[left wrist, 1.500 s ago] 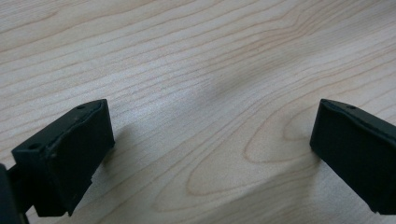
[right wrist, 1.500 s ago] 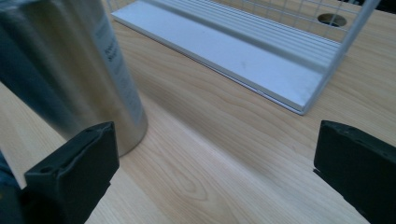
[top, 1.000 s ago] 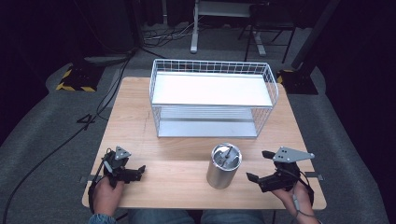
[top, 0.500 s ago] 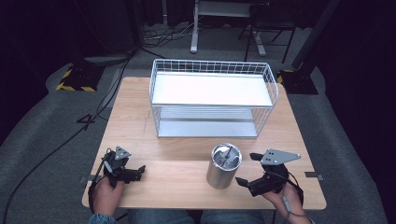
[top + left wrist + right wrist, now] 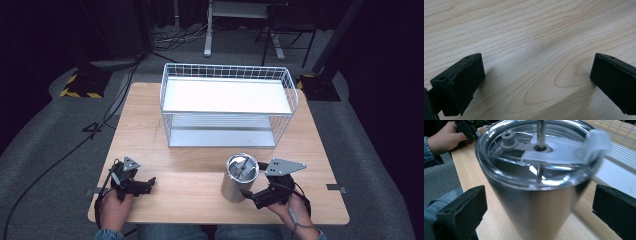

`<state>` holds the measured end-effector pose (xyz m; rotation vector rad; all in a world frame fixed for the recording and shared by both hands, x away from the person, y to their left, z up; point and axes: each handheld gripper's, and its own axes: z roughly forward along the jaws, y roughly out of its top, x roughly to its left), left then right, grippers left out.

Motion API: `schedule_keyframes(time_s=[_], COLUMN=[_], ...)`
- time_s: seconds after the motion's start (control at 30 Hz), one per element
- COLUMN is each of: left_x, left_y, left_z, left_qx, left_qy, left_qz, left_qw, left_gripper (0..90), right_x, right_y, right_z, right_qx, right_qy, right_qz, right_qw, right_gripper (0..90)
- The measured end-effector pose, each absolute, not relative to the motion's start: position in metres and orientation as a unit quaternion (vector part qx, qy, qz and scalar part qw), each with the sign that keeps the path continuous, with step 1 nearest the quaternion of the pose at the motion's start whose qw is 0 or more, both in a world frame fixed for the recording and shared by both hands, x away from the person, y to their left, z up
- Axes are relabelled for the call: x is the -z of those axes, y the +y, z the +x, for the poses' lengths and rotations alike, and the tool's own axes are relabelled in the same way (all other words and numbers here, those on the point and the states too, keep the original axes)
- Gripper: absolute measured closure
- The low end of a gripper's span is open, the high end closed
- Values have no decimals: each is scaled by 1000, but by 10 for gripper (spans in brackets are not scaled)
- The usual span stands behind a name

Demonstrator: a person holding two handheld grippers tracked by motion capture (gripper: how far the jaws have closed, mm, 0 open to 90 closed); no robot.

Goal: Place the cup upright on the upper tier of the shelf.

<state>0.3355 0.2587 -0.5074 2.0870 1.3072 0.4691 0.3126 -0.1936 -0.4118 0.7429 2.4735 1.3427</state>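
Two jaws of mine now stand one on each side of the steel tumbler (image 5: 534,195): in the right gripper view they rise at the lower left and lower right corners, wide open, with the cup's wall between them and touching neither as far as I can tell. That is the change. A second ago my right gripper (image 5: 250,195) sat apart from the cup toward the right edge of the high view; half a second ago it had slid closer; now its tips are at the cup's base in the lower middle of that frame. I hold nothing yet. I judge the reach nearly done and the closing squeeze the step to come, low on the body where the wall is narrowest.

The tumbler (image 5: 239,176) stands upright on the wooden table (image 5: 190,165), its clear lid (image 5: 541,147) on and a metal straw (image 5: 540,132) through the lid's middle.

My left gripper (image 5: 145,186) has not moved across the three moments; it rests at the lower left of the high view, open on nothing, bare wood between its jaws in the left gripper view.

Farther up the frame, the white wire basket (image 5: 227,75) stands empty, well apart from the cup, and may be where the cup goes.
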Motion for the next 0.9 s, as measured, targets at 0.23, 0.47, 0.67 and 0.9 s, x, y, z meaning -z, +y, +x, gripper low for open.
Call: schedule_keyframes(time_s=[0.23,0.47,0.67,0.9], left_x=[507,507,507,507], left_y=[259,259,259,259], left_z=[336,336,336,335], left_qx=[-178,-178,-178,-178], left_qy=[495,495,495,497], left_qz=[791,791,791,790], left_qw=[312,312,312,312], left_gripper=[0,0,0,0], right_x=[418,425,431,431], right_y=[-180,-172,-165,-165], right_z=[318,325,328,328], right_qx=[-457,-458,-463,-460], right_qy=[845,845,843,845], right_qz=[251,247,245,240], right_qw=[116,119,122,130], right_gripper=[0,0,0,35])
